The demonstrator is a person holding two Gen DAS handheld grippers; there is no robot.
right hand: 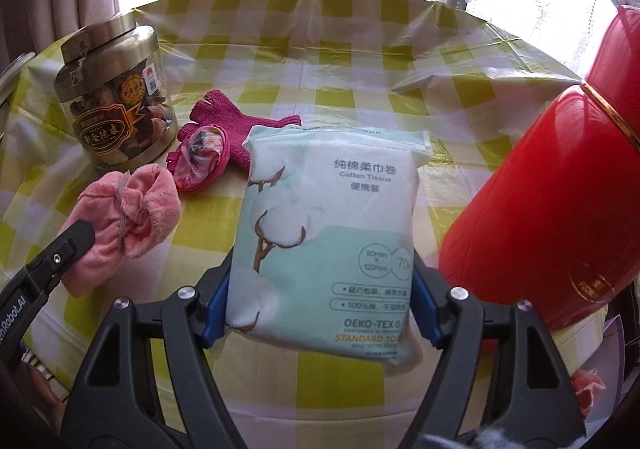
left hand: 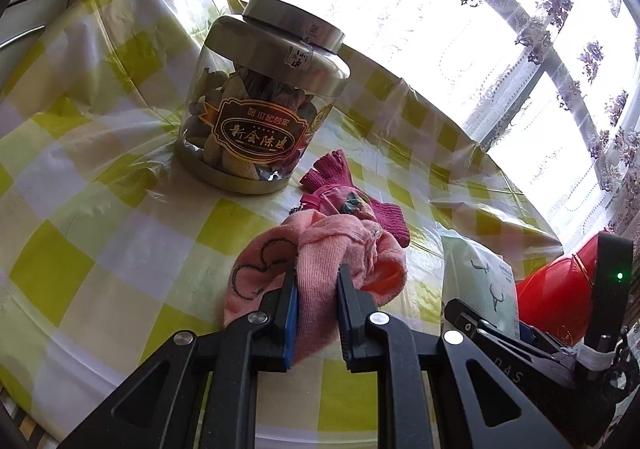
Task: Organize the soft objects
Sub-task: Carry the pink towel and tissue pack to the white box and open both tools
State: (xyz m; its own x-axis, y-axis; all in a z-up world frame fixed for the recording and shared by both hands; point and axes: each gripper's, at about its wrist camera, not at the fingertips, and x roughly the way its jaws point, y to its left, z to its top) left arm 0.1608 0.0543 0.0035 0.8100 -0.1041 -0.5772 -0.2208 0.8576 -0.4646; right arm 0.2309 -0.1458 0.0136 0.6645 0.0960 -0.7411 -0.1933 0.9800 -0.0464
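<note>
My left gripper (left hand: 317,301) is shut on a pink sock (left hand: 320,249), held just over the checked tablecloth; the sock also shows in the right wrist view (right hand: 124,209). My right gripper (right hand: 320,289) is shut on a pale green cotton tissue pack (right hand: 332,217), its blue pads pressing both sides; the pack's edge shows in the left wrist view (left hand: 478,281). A magenta glove (right hand: 236,125) and a small floral pouch (right hand: 202,157) lie behind the sock, also in the left wrist view: glove (left hand: 332,169), pouch (left hand: 344,203).
A clear jar with a metal lid (left hand: 260,105) holds dried peel at the back left; it also shows in the right wrist view (right hand: 114,105). A red cylinder box (right hand: 560,189) leans at the right. Yellow checked tablecloth (right hand: 340,61) covers the round table. A window with lace curtain is behind.
</note>
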